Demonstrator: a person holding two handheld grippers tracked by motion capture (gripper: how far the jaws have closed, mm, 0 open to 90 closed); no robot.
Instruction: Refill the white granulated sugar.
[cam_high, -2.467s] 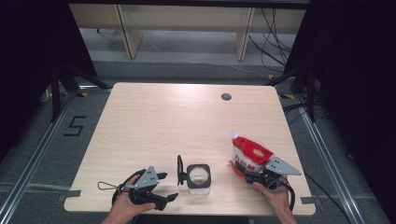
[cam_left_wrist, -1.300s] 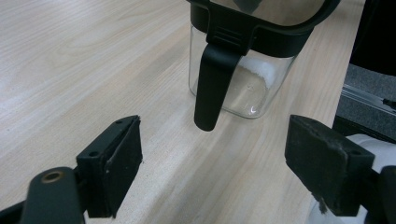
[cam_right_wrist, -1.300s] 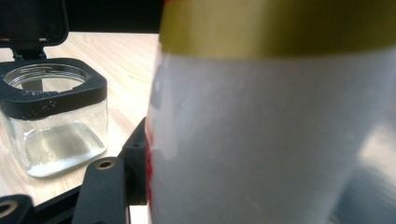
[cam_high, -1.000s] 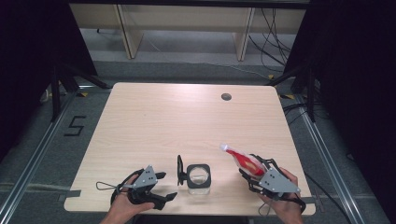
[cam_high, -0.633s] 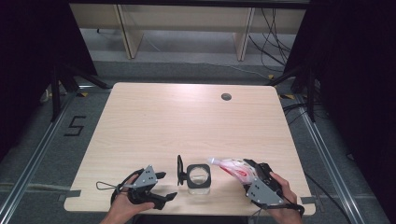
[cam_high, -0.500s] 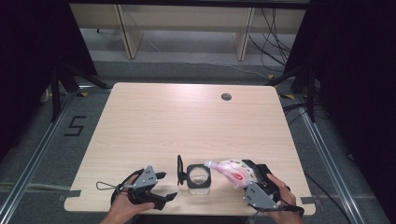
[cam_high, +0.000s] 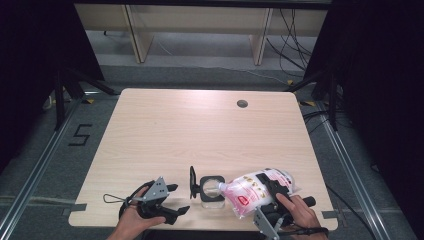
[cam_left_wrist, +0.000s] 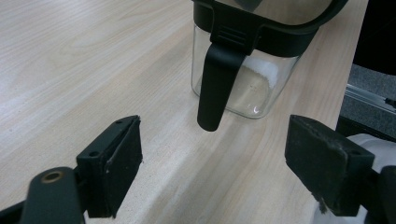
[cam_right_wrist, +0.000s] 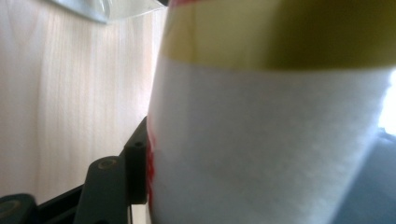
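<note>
Near the front edge of the table (cam_high: 200, 125), about midway along it, stands a clear glass jar (cam_high: 210, 187) with a black collar and its black lid (cam_high: 192, 182) swung up on edge at its left. The right gripper (cam_high: 267, 202) pinches a red-and-white bag (cam_high: 257, 189) between its jaws – the bag lies tipped over sideways, its clear open corner touching the jar's mouth. In the right gripper view the bag (cam_right_wrist: 280, 130) presses against the jaw. The left gripper (cam_high: 172, 200) rests near the front-left part of the table, just left of the jar, its jaws spread wide with nothing between them – the jar (cam_left_wrist: 247, 88) and its black latch (cam_left_wrist: 217, 84) stand ahead of them.
</note>
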